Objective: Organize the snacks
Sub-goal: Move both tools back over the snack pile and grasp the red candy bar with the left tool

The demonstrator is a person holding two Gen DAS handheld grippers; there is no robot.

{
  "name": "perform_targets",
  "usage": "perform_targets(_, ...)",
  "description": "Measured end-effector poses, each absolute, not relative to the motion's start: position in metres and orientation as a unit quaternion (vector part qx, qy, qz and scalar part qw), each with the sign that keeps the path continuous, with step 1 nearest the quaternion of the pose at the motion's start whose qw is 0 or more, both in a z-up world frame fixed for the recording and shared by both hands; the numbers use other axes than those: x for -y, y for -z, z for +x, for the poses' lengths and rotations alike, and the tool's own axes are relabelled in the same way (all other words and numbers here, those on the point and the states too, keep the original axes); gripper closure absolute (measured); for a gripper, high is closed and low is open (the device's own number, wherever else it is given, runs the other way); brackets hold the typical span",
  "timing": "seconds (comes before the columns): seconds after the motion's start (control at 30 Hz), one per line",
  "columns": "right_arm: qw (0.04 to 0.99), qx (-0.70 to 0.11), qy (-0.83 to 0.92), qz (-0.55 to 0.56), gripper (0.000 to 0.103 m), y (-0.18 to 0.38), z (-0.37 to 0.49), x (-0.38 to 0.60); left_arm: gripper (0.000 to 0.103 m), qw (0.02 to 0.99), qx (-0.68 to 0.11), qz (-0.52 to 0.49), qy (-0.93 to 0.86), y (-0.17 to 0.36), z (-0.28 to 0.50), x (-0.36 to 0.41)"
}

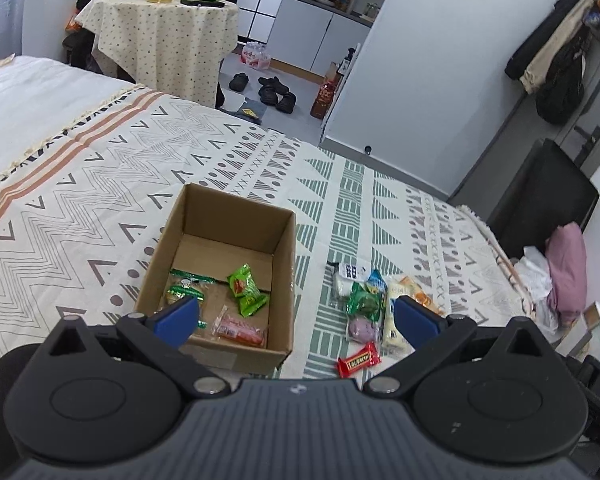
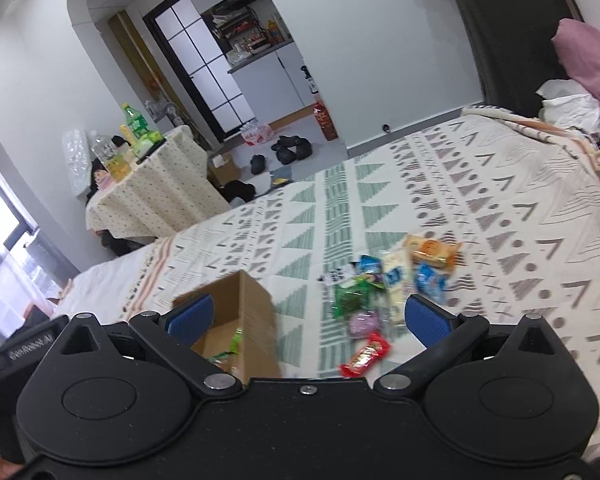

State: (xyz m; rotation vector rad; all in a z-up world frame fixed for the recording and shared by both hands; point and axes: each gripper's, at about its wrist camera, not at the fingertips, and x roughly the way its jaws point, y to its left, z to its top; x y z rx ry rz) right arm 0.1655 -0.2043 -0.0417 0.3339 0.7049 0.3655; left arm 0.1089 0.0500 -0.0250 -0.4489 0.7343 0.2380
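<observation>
An open cardboard box (image 1: 284, 248) sits on the patterned bedspread and holds a green packet (image 1: 247, 290), a green-topped packet (image 1: 184, 286) and a pink-red packet (image 1: 240, 330). To its right lies a pile of several snacks (image 1: 374, 304), with a red packet (image 1: 359, 360) nearest me. My left gripper (image 1: 296, 320) is open and empty, above the box's near right corner. In the right wrist view the box (image 2: 244, 312) is at lower left and the snack pile (image 2: 384, 292) lies ahead. My right gripper (image 2: 308, 320) is open and empty above the red packet (image 2: 366, 354).
The bedspread (image 1: 100, 184) covers the bed. Beyond the bed's far edge stand a round table with bottles (image 1: 160, 28), shoes on the floor (image 1: 268, 90) and a white wall (image 1: 420, 60). A black chair with pink cloth (image 1: 564, 264) stands at the right edge.
</observation>
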Motion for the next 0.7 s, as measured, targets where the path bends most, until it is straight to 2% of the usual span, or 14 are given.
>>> perform_targets(0.7,0.892,-0.373,-0.159,0.201,0.002,0.078,0.182,0.277,0.001,0.896,-0.389,-0.198,-0.074,0.053,0.137,0.008)
